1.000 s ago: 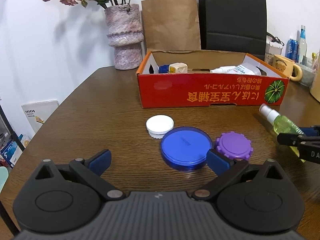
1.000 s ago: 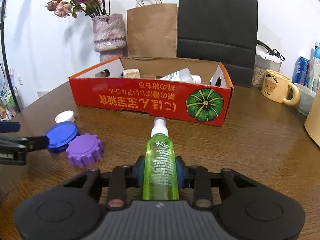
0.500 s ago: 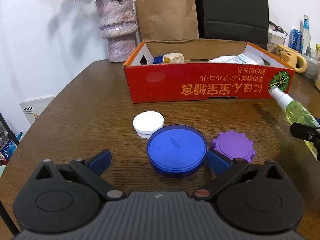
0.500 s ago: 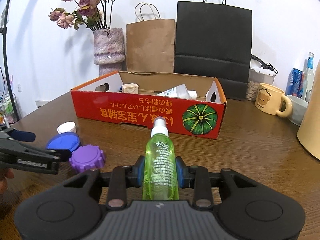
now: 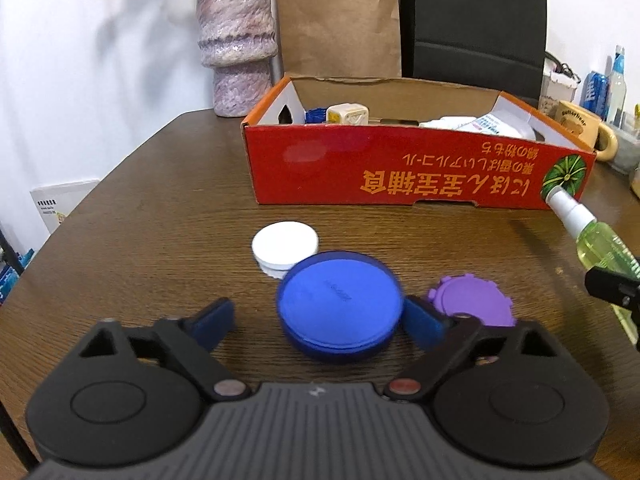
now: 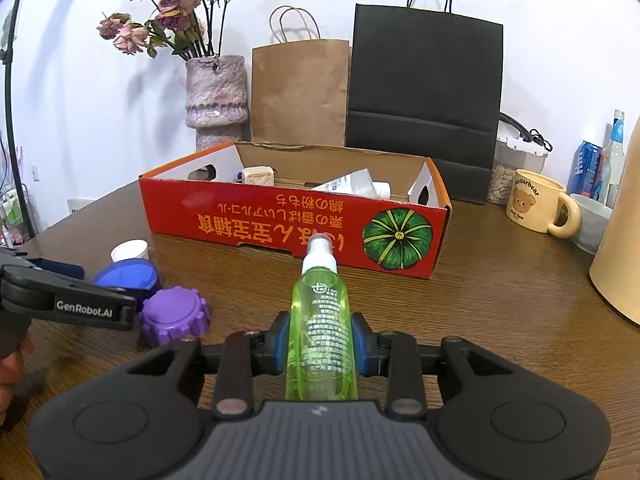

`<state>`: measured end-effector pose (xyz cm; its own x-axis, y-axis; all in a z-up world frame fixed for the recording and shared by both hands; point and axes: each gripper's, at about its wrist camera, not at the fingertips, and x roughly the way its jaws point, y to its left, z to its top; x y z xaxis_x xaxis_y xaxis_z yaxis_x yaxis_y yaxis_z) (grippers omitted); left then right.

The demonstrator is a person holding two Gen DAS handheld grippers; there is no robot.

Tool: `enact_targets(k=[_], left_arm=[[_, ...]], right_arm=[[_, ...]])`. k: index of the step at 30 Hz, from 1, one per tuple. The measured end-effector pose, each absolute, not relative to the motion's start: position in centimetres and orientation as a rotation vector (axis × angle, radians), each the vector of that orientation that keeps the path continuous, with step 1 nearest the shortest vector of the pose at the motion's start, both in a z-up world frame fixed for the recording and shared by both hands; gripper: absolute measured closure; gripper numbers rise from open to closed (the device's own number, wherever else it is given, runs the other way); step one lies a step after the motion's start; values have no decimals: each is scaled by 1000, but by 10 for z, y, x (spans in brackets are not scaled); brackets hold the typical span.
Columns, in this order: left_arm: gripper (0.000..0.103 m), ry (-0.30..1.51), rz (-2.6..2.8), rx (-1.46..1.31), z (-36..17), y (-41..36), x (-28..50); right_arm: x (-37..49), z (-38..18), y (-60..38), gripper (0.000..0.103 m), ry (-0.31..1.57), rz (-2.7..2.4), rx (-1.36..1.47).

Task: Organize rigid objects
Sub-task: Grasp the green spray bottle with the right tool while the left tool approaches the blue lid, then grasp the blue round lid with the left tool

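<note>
Blue lid (image 5: 339, 311) lies low in the frame's centre on the counter (image 5: 160, 216), between our left gripper (image 5: 320, 318) jaws, which are closing. Our right gripper (image 6: 320, 346) jaws clamp the green spray bottle (image 6: 322, 320); the red box (image 6: 296, 224) stands behind, mid-frame.

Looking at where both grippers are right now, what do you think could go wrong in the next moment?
The left gripper is closing around the blue lid, which overlaps the white cap and sits beside the purple cap; the right finger may nudge the purple one. The green spray bottle, clamped in the right gripper, points at the red box and could bump its front wall.
</note>
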<state>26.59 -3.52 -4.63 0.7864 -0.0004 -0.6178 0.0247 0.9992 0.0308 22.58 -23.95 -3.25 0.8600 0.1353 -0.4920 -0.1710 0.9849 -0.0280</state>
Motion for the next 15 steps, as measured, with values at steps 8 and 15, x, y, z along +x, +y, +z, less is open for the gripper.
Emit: enact_targets(k=[8, 15], left_arm=[[35, 603, -14, 55, -39, -40, 251], [35, 550, -23, 70, -31, -47, 236]], right_arm=[[220, -31, -239, 73, 492, 150, -71], [214, -29, -238, 73, 476, 150, -65]])
